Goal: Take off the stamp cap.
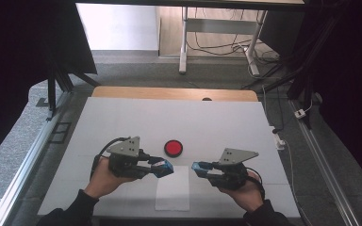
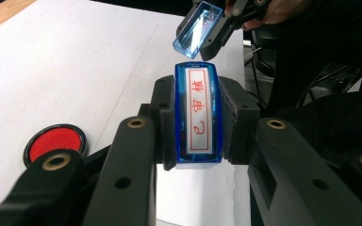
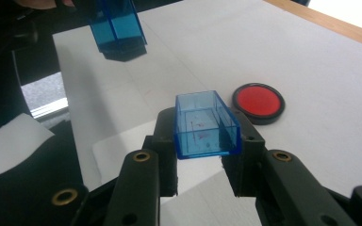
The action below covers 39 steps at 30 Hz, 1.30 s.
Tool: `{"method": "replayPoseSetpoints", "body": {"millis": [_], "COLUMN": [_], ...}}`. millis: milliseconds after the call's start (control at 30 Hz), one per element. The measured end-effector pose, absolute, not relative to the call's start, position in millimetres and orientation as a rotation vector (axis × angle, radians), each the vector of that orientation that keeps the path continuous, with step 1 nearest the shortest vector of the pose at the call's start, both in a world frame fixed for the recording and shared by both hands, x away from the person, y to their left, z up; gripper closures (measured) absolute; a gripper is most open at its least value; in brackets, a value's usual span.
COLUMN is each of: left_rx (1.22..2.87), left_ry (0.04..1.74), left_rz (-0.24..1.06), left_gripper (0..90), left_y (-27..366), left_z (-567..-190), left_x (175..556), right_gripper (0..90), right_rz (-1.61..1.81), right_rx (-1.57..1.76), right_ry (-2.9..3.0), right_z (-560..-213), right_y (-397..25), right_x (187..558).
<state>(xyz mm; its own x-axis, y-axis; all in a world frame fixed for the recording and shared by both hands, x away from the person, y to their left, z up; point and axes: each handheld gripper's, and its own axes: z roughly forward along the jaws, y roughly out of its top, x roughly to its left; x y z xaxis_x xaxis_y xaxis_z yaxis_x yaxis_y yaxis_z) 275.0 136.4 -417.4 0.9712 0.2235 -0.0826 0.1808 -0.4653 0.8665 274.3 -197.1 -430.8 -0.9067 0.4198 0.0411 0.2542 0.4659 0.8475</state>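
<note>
Your two forearms come in from the near edge of the white-covered table (image 1: pixel 122 117), palms turned inward so the grippers point at each other above a white sheet of paper (image 1: pixel 172 188). Your left gripper (image 1: pixel 162 168) is clamped across the sides of a blue rectangular stamp (image 2: pixel 198 115), whose white face with red characters inside a red border looks up along the jaws in the left gripper view. Your right gripper (image 1: pixel 201 168) is closed on the stamp's clear blue cap (image 3: pixel 206 125), held with its hollow open side facing the camera in the right gripper view. Stamp and cap are near each other in the air, tips facing, not touching. A round red ink pad (image 1: pixel 173 148) in a black case lies on the table just beyond the gap between them.
</note>
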Motion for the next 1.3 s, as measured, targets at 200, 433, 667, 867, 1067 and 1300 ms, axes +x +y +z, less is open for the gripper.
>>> {"method": "replayPoseSetpoints", "body": {"millis": [200, 433, 667, 867, 1067, 1300], "left_rx": [2.064, 2.059, 2.069, 2.07, 2.065, 2.063], "left_ry": [0.317, 0.349, 0.366, 0.388, 0.418, 0.441], "left_rz": [0.052, 0.054, 0.064, 0.075, 0.091, 0.098], "left_gripper": [69.8, 69.7, 69.7, 69.7, 69.7, 69.7], "left_y": [137, 138, 136, 135, 136, 137], "left_z": [-418, -418, -420, -420, -419, -419], "left_x": [276, 278, 279, 281, 284, 286], "right_gripper": [68.4, 68.5, 68.4, 68.4, 68.4, 68.4], "right_rz": [1.398, 1.373, 1.355, 1.327, 1.318, 1.307], "right_rx": [0.617, 0.696, 0.758, 0.809, 0.855, 0.905], "right_ry": [2.495, 2.455, 2.409, 2.379, 2.351, 2.328], "right_z": [-429, -429, -430, -433, -437, -441], "right_y": [-209, -224, -241, -254, -267, -279], "right_x": [272, 270, 265, 260, 256, 251]}}
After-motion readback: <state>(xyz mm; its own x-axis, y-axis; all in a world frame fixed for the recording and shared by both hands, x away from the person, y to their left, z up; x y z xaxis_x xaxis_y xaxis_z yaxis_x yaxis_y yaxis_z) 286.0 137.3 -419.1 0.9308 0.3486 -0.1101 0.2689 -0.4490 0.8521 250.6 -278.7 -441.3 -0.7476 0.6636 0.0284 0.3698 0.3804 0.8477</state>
